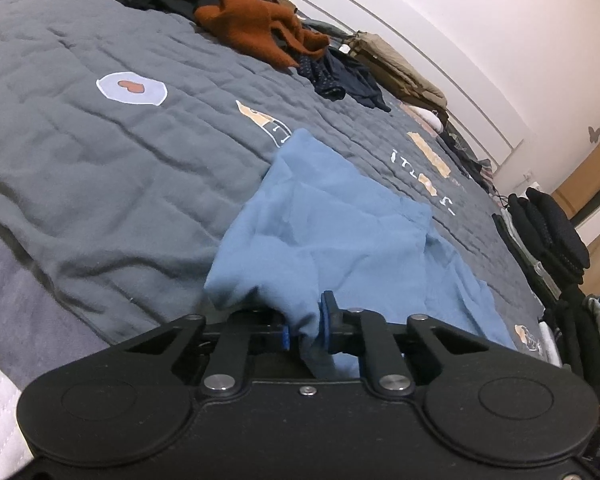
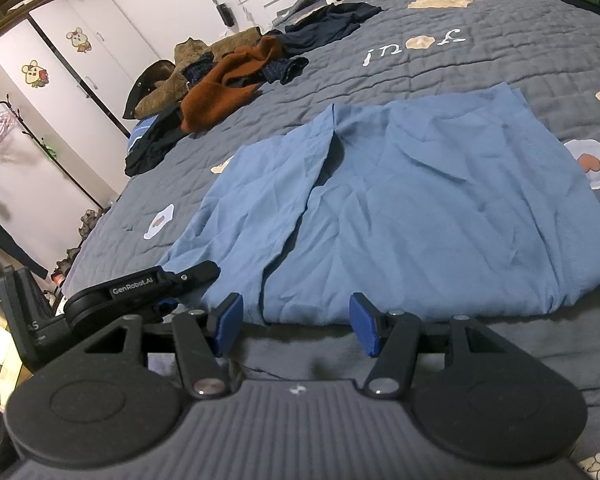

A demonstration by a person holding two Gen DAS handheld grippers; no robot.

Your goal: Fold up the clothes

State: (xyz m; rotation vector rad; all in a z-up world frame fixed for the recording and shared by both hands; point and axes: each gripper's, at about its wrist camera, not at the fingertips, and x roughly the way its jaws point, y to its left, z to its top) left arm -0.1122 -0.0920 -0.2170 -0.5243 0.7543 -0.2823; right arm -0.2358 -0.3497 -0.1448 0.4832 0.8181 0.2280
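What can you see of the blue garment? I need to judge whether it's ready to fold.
The blue garment is thin, matte, creased fabric, spread mostly flat on the grey quilted bedspread, with a long seam or fold ridge from its far edge toward the near edge. The left gripper pinches its near corner, bunching it. The right gripper sits open at its near edge, not touching.

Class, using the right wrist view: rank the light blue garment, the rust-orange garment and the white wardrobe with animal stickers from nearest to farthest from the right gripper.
1. Light blue garment, spread on the quilt just ahead of the right gripper.
2. Rust-orange garment, heaped further up the bed, to the left.
3. White wardrobe, beyond the bed, far left.
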